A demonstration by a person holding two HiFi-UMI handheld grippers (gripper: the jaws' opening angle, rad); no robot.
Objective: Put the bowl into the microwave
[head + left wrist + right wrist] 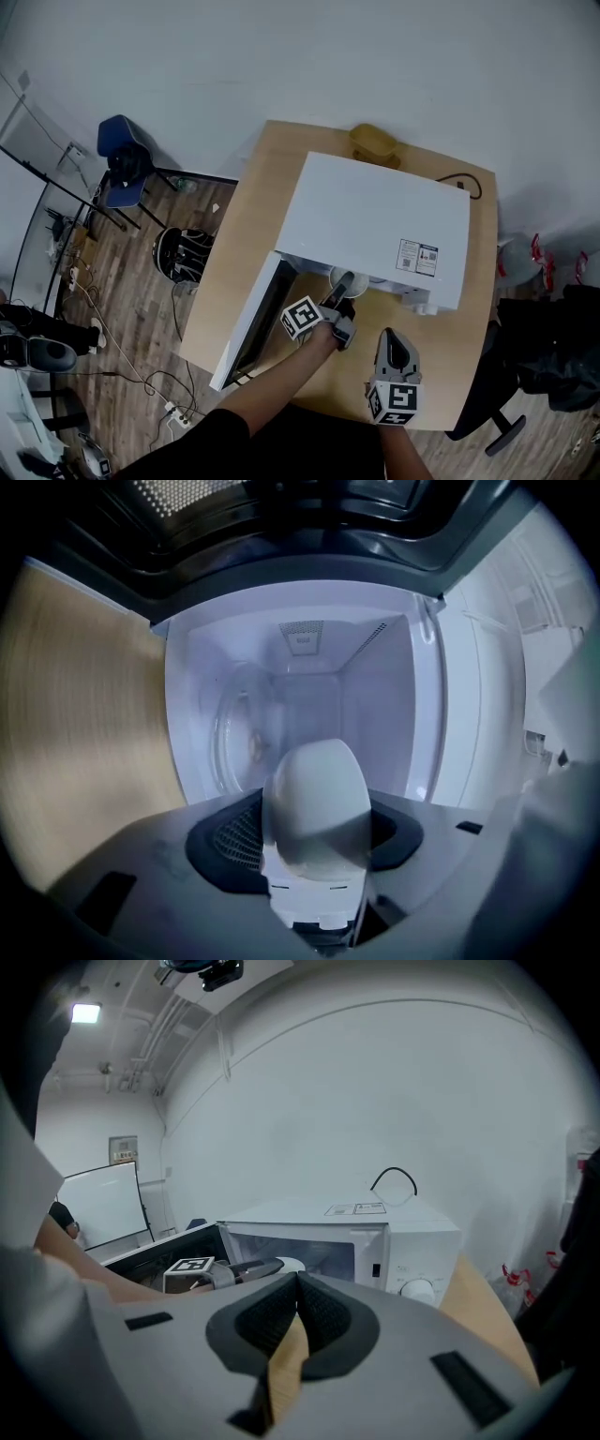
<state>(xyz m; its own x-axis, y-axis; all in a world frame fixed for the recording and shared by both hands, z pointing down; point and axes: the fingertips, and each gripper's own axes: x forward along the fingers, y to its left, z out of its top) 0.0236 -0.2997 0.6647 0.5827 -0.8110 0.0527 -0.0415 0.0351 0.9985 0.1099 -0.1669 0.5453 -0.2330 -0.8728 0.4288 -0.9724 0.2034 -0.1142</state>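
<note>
Left gripper (314,834) tight around bowl (316,785)

Head view looked steeply down from above the table's (234,281) near edge, far enough back to take in the microwave's (375,220) whole top. Left gripper view sat right at the microwave's open front, facing in, with the bowl (317,794) close to the lens. Right gripper view sat back by the table's near edge, roughly level, facing the microwave's front. All three shared that open front. Head and right gripper views also shared the left gripper (342,284).
</note>
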